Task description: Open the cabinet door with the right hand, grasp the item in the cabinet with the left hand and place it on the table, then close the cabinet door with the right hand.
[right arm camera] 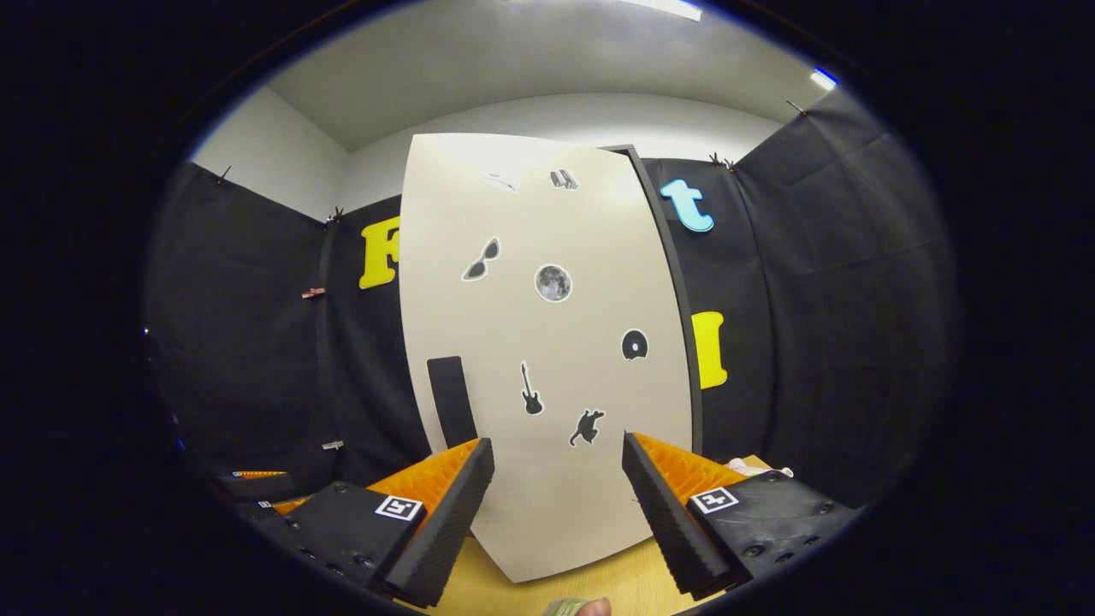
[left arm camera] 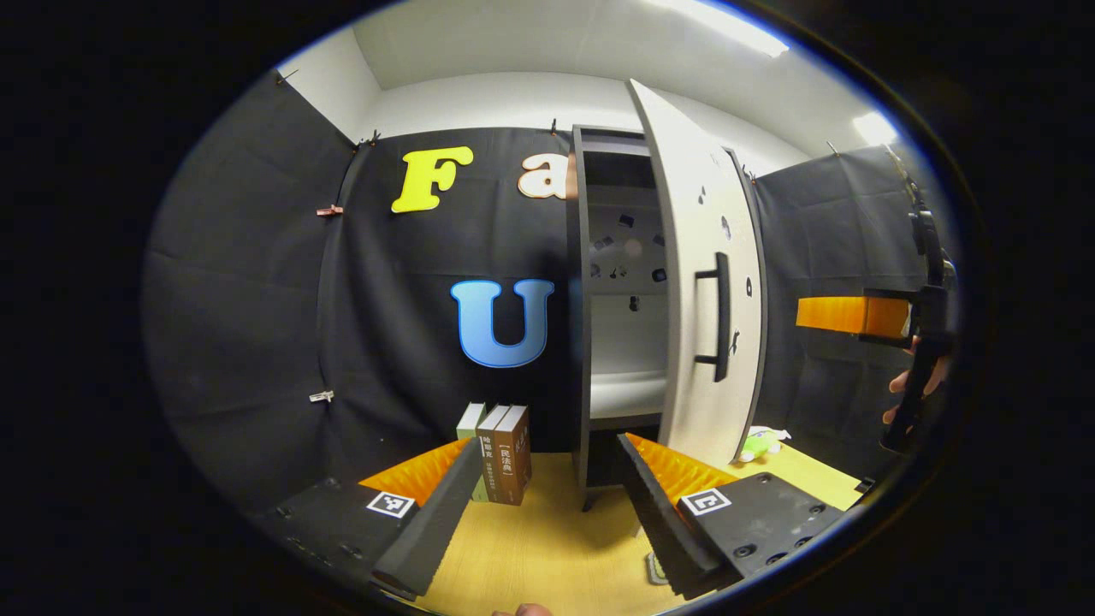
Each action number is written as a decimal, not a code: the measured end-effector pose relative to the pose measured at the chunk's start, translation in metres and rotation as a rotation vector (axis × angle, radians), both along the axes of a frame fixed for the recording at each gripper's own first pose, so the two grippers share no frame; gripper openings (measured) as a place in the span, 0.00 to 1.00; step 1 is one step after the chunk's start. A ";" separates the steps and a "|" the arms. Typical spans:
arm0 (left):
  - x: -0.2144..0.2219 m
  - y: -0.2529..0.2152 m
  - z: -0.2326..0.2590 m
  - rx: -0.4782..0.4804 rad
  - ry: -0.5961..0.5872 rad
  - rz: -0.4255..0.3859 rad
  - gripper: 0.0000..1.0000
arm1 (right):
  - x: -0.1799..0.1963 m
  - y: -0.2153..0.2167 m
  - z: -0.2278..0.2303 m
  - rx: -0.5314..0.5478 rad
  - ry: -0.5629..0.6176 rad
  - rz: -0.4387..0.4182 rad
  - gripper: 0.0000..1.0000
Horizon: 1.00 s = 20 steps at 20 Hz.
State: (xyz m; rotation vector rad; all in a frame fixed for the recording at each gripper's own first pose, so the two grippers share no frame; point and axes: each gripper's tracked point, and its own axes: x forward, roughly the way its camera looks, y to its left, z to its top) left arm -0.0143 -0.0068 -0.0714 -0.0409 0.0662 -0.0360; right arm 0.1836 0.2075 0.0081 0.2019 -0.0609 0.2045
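Two grippers, both with fingers apart, empty: left gripper (left arm camera: 547, 492), right gripper (right arm camera: 556, 496). Cabinet door (left arm camera: 697, 282) ajar; books (left arm camera: 500, 453) at left gripper's eleven o'clock on table (left arm camera: 547, 556). Advice: press door's outer face squarely, swing shut slowly.

- Ceiling strip lights (left arm camera: 727, 21) glare white above the cabinet door (left arm camera: 697, 257) — they are the light source.
- The door's upper face (right arm camera: 530, 222) is brightly washed; the cloth walls beside it stay dim.
- A soft shadow lies on the table (left arm camera: 547, 547) below the door.
- Fisheye bends the door's edges; focus is sharp, with slight softening toward the rim.
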 end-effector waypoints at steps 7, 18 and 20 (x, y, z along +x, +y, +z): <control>0.002 -0.013 0.000 0.001 0.006 -0.006 0.97 | -0.002 -0.016 -0.003 -0.060 -0.025 -0.039 0.97; 0.005 -0.014 -0.009 -0.012 0.027 -0.011 0.97 | -0.004 -0.017 -0.014 -0.108 0.008 -0.053 0.97; 0.006 -0.010 -0.011 -0.006 0.029 -0.005 0.97 | -0.005 -0.016 -0.014 -0.112 0.012 -0.050 0.97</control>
